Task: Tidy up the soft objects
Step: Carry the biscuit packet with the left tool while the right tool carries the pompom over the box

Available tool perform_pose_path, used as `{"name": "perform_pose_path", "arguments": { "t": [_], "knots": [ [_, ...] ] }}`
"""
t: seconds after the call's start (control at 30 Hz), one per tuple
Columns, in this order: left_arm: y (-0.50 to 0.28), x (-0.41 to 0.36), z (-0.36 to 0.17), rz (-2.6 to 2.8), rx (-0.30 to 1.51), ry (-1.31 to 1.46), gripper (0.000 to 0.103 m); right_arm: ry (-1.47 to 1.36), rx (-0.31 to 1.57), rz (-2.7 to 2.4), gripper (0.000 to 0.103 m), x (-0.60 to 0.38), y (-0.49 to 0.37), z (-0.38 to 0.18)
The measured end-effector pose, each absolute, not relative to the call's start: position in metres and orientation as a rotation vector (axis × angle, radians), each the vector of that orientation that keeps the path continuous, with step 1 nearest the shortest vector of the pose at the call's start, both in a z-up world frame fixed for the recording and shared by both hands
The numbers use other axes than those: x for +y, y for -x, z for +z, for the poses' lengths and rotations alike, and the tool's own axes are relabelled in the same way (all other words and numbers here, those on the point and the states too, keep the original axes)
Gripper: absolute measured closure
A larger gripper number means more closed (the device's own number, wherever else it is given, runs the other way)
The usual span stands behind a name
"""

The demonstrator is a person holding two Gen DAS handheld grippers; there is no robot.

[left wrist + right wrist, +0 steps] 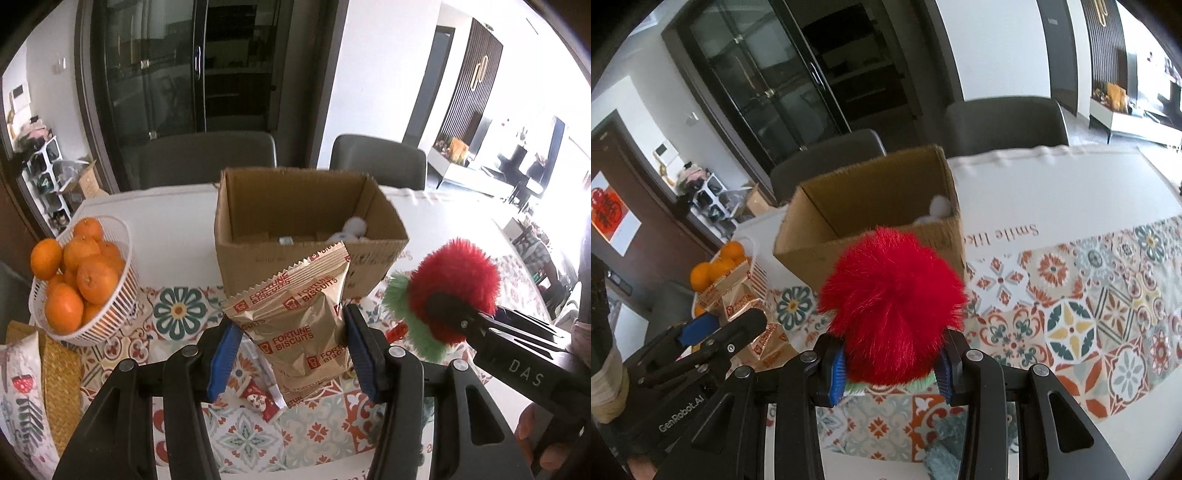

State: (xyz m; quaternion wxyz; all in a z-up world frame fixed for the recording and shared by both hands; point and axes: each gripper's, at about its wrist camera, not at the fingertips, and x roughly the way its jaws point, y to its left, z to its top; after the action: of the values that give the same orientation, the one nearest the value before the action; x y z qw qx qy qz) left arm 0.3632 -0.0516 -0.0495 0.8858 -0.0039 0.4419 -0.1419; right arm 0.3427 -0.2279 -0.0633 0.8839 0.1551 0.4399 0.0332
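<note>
both hands are loaded and neither item is in the cardboard box [310, 236] yet. the left gripper [291, 339] is clamped on a gold fortune biscuits packet [299, 314], its blue pads pressing the packet's two sides. the right gripper [892, 363] is closed on a red fluffy plush [892, 306] with a green fringe [406, 321] at its base.

the box stands open near the middle of the table [166, 218], toward its far edge, on bare white cloth just beyond the patterned runner [1071, 321]. something white and fluffy [352, 229] already lies in its right-hand far corner, so at least one soft thing looks sorted; what else is inside i cannot tell. a small red and white wrapper [258, 397] lies on the runner below the packet, and may be left to sort.

the packet is held clear of the table in front of the box's near wall. its long axis runs roughly upright, tilted, with the serrated top seal pointing up and away toward the box, overlapping its near rim in the left view. the plush sits to the right of the packet, also on the near side of the box; it is round, so it has no clear long axis, but its red crown points toward the box and the green fringe back toward the jaws.

a white basket of oranges [81, 280] stands near the table's left edge, apart from the box.

what remains, by my reading: carry both over the rim and let go.
</note>
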Motion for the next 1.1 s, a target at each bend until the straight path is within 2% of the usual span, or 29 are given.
{"name": "perform_pose_path", "arguments": {
  "t": [0.67,1.1],
  "knots": [
    [-0.372,-0.05,0.015,-0.324,0.763,-0.02,0.049,-0.278,0.773,0.115,0.064,-0.222,-0.356,-0.006],
    [-0.391,-0.052,0.032,-0.333,0.726,-0.024,0.049,-0.259,0.738,0.137,0.064,-0.223,-0.375,0.012]
  ]
}}
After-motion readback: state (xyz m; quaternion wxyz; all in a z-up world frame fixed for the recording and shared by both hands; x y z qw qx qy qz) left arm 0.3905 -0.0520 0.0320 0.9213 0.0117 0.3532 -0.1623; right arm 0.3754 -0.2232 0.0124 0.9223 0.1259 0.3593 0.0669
